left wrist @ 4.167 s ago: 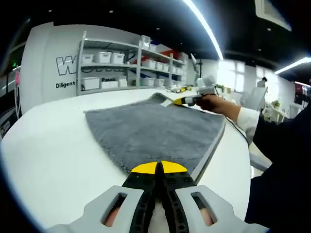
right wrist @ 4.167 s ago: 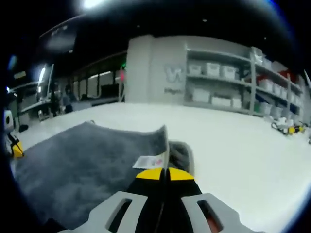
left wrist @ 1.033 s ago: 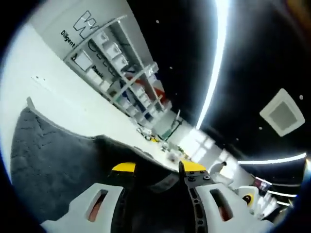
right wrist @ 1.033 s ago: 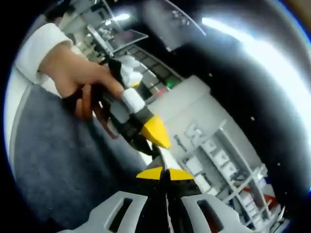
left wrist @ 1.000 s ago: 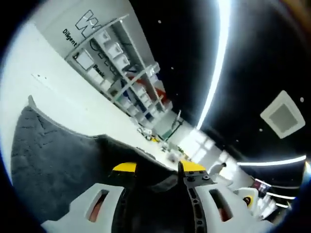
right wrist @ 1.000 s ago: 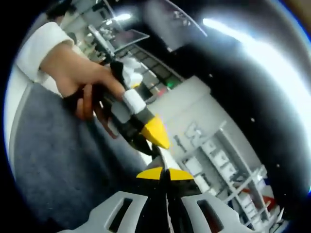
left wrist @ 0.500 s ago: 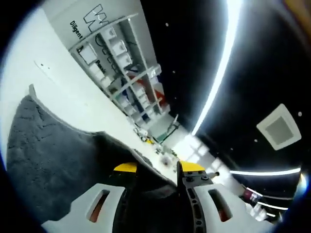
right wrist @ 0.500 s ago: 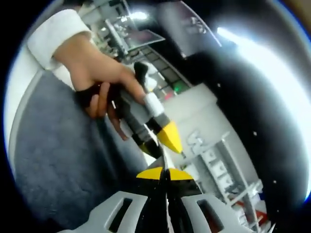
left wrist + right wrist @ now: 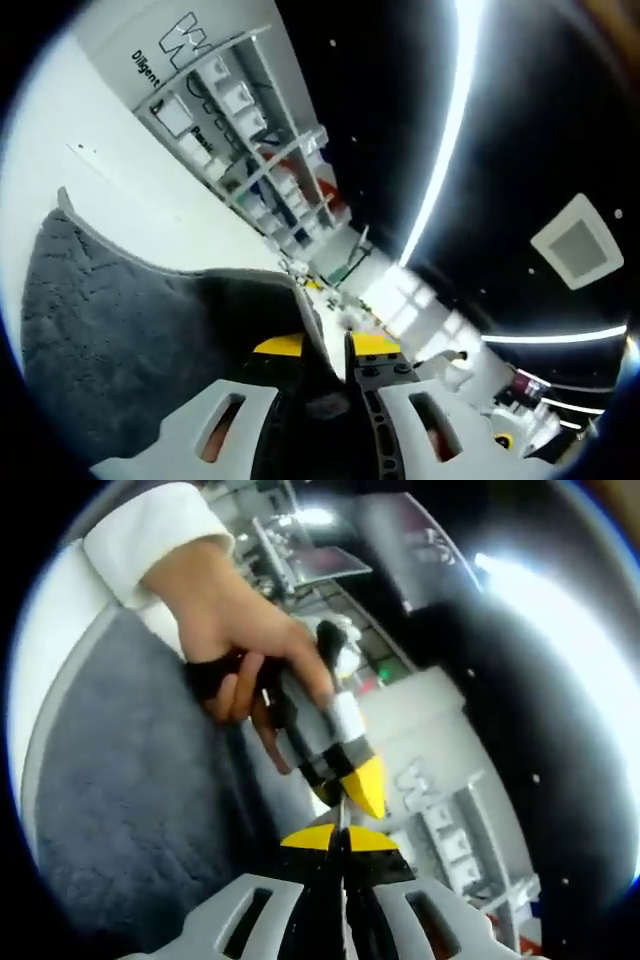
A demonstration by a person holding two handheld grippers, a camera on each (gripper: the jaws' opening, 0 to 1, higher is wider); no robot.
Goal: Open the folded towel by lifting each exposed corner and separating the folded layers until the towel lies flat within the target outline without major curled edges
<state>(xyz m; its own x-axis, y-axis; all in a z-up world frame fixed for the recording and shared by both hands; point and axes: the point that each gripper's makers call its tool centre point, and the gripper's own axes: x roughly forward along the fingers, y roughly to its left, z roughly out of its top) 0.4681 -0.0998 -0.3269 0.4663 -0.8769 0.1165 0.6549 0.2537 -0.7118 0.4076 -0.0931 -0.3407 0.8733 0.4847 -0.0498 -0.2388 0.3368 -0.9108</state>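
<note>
Both grippers were working the same edge of one grey towel (image 9: 130,330). In the left gripper view, the left gripper (image 9: 325,350) had its yellow-tipped jaws drawn in narrow around a raised fold of the cloth, with a thin gap left, so it looked pinched on the fabric. In the right gripper view, the right gripper (image 9: 340,837) had its jaws pressed tight together on a thin pale sliver of towel edge, and the left gripper's yellow tip (image 9: 362,783) sat just beside it, held by the person's hand (image 9: 235,630).

Step-wise, this looked like the middle of peeling a layer. The towel was lifted off the white table (image 9: 110,190), with the rest draped below. Pretty sure it wasn't flat yet, and no target outline could be made out.

Next move probably called for pulling the two grips apart and laying the layer down smooth without curling the edge.

Count: one towel, two grippers, one hand, one table, one shelf rack (image 9: 240,120) of bins in the background.
</note>
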